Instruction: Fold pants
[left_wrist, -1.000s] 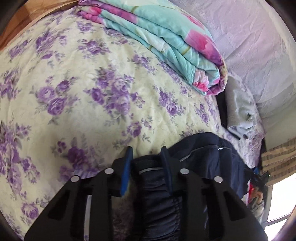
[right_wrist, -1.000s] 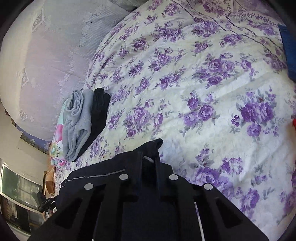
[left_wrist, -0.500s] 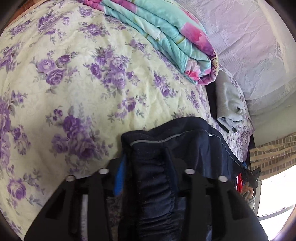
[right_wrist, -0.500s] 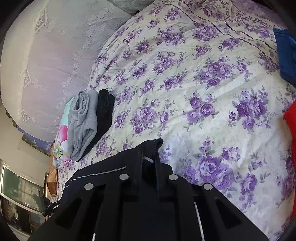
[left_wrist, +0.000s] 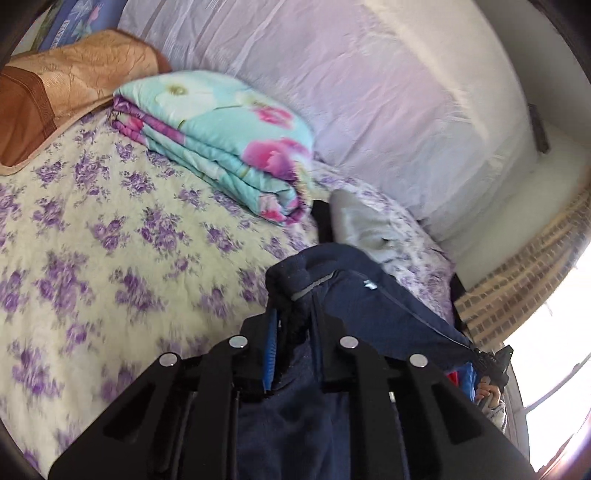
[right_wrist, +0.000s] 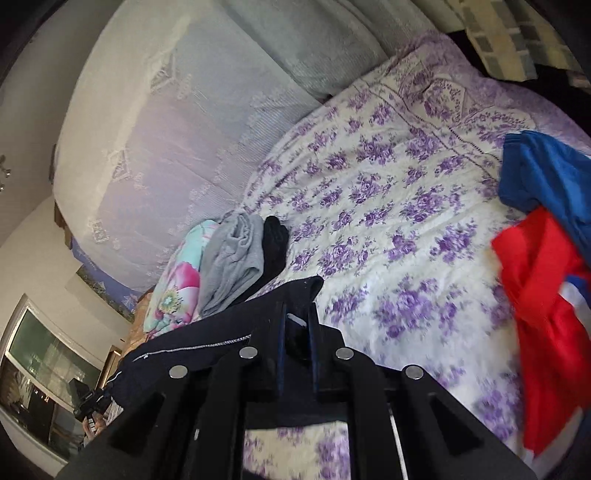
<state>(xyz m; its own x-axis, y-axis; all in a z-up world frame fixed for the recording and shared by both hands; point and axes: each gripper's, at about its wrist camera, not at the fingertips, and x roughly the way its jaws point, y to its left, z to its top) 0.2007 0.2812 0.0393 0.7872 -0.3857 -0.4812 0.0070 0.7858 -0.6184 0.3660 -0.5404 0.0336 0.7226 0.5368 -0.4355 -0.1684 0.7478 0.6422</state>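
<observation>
Floral bedspread (left_wrist: 110, 229) below. My left gripper (left_wrist: 295, 332) and right gripper (right_wrist: 295, 325) each clench an edge of the navy pants (left_wrist: 369, 306), lifted near me. Keep tension even, lay flat clear of the grey garment (right_wrist: 232, 258).

Bright daylight; window (left_wrist: 550, 373) blown out; motion blur on bedspread (left_wrist: 92, 280); heavy fisheye bending, dark corners.

Left gripper (left_wrist: 295, 325) fingers clamped; right gripper (right_wrist: 296, 325) fingers clamped, both raised.
</observation>
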